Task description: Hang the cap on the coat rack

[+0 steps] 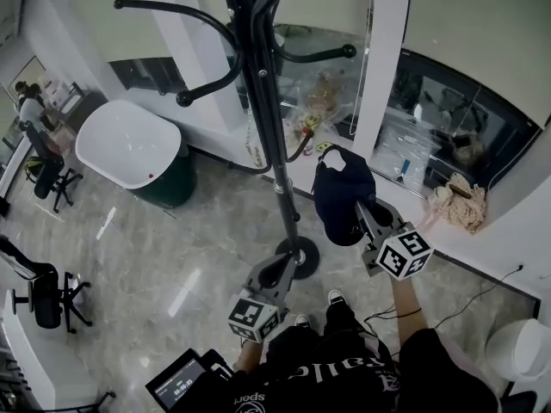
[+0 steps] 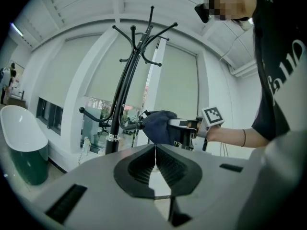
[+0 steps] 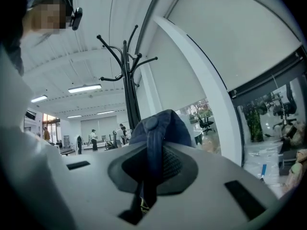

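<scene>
While the right gripper's (image 3: pixel 153 163) jaws pinch a fold of the dark blue cap (image 3: pixel 162 126), the cap hangs off the floor just right of the black coat rack's (image 1: pixel 263 93) pole, close by a low hook (image 2: pixel 128 125) — touching or not, I cannot tell. The left gripper's (image 2: pixel 155 163) jaws meet with nothing between them — it sits near the rack's round base (image 1: pixel 303 255), left of the cap.

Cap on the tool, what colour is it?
Dark navy blue. The cap shows best in the right gripper view.
</scene>
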Tool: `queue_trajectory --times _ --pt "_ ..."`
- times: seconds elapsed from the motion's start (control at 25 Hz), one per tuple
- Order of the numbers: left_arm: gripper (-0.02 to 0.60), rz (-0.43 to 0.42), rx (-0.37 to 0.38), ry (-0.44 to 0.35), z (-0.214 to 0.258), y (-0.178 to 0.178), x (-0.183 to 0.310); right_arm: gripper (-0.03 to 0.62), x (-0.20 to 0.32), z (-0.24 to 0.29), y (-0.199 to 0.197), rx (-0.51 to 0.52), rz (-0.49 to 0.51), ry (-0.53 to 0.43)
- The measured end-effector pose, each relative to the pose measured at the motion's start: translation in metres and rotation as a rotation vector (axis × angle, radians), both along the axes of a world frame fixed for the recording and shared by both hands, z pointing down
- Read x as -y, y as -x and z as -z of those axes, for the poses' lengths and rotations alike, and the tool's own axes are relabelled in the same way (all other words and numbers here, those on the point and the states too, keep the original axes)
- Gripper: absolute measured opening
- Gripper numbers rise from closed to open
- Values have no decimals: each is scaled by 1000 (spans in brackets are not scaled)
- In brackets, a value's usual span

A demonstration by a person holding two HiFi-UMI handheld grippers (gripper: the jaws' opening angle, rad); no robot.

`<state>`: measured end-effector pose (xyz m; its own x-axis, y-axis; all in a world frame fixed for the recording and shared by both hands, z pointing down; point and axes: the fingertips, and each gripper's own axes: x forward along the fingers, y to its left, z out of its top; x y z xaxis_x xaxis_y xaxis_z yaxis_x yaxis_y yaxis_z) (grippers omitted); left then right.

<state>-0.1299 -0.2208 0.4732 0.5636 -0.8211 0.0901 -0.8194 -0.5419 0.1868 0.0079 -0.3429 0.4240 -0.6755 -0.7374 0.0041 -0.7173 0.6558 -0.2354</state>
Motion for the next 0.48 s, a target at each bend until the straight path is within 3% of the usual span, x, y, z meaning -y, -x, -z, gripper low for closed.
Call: queue_trajectory --times 0.48 --pt "4 250 -6 6 8 0 43 31 111 -13 19 27 190 79"
